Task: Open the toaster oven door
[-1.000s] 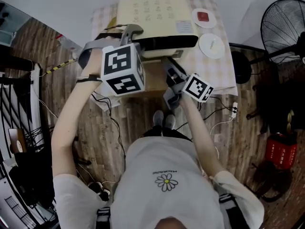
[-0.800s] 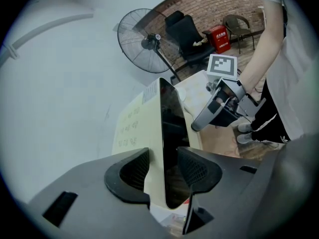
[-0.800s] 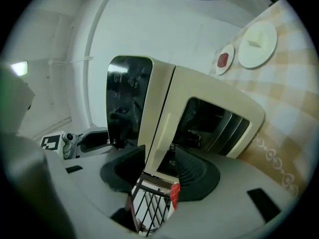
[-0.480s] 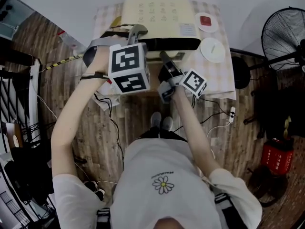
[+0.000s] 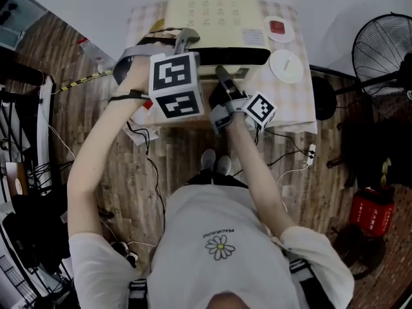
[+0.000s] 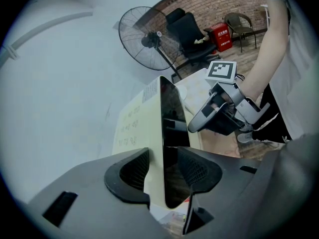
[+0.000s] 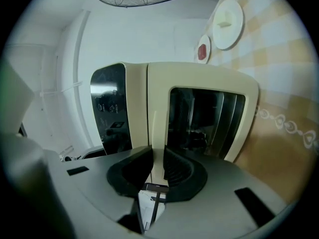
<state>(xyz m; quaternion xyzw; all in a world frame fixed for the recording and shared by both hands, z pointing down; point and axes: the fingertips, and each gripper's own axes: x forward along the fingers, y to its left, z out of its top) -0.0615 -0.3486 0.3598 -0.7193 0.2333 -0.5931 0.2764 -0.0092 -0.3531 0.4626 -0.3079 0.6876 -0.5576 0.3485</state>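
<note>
the toaster oven (image 5: 212, 11) sits at the far middle of the checked table (image 5: 293, 95), its dark front facing the person. the right gripper (image 7: 158, 166) has its jaws drawn almost together, pinching the thin cream top rim of the door (image 7: 207, 118) near the middle of the front, just below the glossy black control band (image 7: 110, 113). the left gripper (image 6: 162, 168) is at the oven's left end, jaws moderately spread and clamped across the front corner, one pad on the cream side and the other against the dark front, which looks like a bracing hold. so both grips seem to be made. the door looks shut or at most barely tipped out; i cannot tell which. nearly all of the downward swing toward the near side is yet to be done.
</note>
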